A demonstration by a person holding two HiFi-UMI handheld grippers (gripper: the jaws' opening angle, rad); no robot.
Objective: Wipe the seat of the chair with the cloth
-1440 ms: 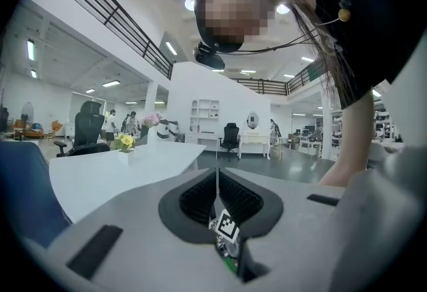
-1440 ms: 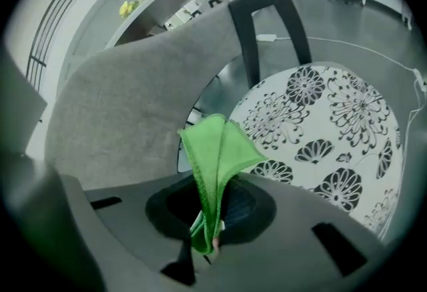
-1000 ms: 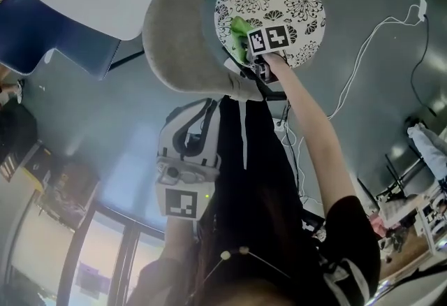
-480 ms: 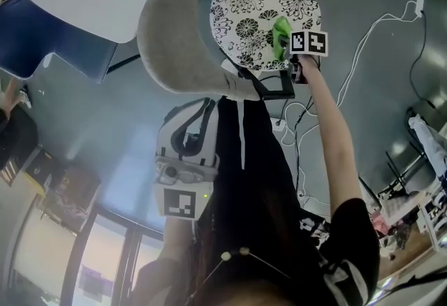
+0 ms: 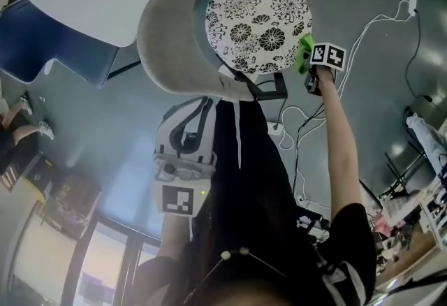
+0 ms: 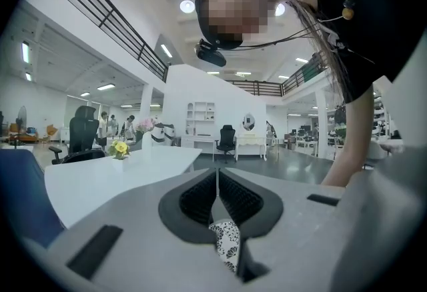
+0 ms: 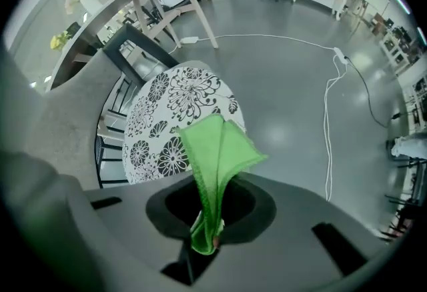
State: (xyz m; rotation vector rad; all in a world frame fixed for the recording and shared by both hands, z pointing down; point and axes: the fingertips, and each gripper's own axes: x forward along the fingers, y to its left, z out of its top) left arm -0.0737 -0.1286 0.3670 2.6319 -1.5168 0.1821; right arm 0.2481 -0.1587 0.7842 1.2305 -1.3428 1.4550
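No legible text (none anywhere)

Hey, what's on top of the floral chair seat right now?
Nothing lies on the floral seat; its whole pattern shows bare. The green cloth, clamped in the right gripper, is at the seat's right rim. Whether it touches the rim cannot be seen.

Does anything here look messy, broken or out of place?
Nothing broken or spilled. The green cloth, pinched in the right gripper, hangs at the edge of the floral seat, and a white cable trails loosely across the floor.
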